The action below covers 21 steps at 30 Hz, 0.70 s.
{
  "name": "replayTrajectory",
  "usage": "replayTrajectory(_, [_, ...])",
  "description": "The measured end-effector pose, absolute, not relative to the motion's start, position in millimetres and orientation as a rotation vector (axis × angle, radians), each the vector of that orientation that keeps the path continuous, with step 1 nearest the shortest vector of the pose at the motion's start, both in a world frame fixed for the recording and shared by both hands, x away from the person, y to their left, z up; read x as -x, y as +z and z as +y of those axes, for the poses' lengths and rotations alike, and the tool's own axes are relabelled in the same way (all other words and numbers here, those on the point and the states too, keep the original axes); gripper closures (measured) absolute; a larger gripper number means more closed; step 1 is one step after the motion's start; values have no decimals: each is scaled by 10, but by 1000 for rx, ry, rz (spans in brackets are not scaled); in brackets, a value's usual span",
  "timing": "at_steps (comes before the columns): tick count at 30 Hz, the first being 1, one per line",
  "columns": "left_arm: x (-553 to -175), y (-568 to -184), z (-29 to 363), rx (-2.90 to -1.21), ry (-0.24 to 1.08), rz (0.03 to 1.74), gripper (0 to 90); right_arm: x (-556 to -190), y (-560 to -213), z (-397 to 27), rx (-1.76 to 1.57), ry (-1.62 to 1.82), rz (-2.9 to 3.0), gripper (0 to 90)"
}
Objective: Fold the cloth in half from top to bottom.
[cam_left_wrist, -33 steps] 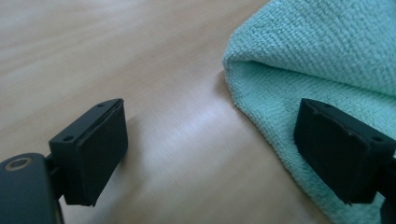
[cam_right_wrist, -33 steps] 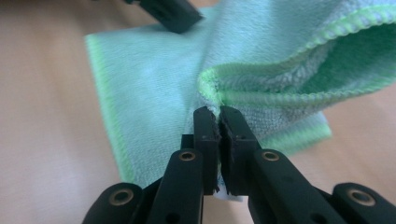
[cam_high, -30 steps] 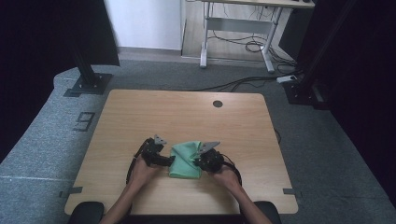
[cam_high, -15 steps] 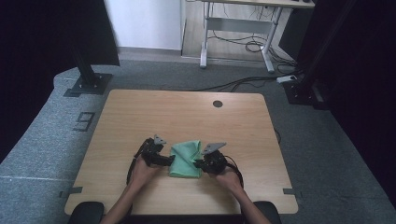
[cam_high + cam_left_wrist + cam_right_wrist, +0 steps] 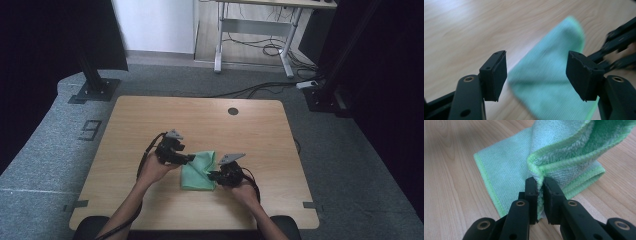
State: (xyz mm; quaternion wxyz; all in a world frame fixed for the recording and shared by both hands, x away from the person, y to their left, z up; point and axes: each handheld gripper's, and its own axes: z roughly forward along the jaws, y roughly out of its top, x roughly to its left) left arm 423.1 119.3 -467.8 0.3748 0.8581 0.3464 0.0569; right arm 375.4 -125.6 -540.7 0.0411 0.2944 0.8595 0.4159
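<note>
From above, a green microfibre cloth [image 5: 198, 171] lies folded on the wooden desk [image 5: 150, 117], between the left hand-held gripper [image 5: 191, 158] and the right hand-held gripper [image 5: 210, 176]. In the left gripper view the jaws, which have just been closing, stand apart above the cloth [image 5: 549, 75], gripping nothing. In the right gripper view the jaws are clenched on the cloth's raised hem [image 5: 539, 185].

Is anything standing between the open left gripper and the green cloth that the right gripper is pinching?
Nothing visible. The left gripper, jaws just closing yet empty, looks onto the green cloth over bare table. The right gripper pinches its edge.
</note>
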Motion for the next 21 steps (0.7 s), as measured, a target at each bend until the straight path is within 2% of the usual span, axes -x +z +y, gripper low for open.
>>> replayTrajectory(12, [-4455,-4503,508,-2331,103,779,450,-3749,-5447,-1293,-960,1326,2609,803])
replayTrajectory(21, [-4559,-4646,345,-2408,52,828,570,-3751,-5455,-1301,-959,1337,2605,802])
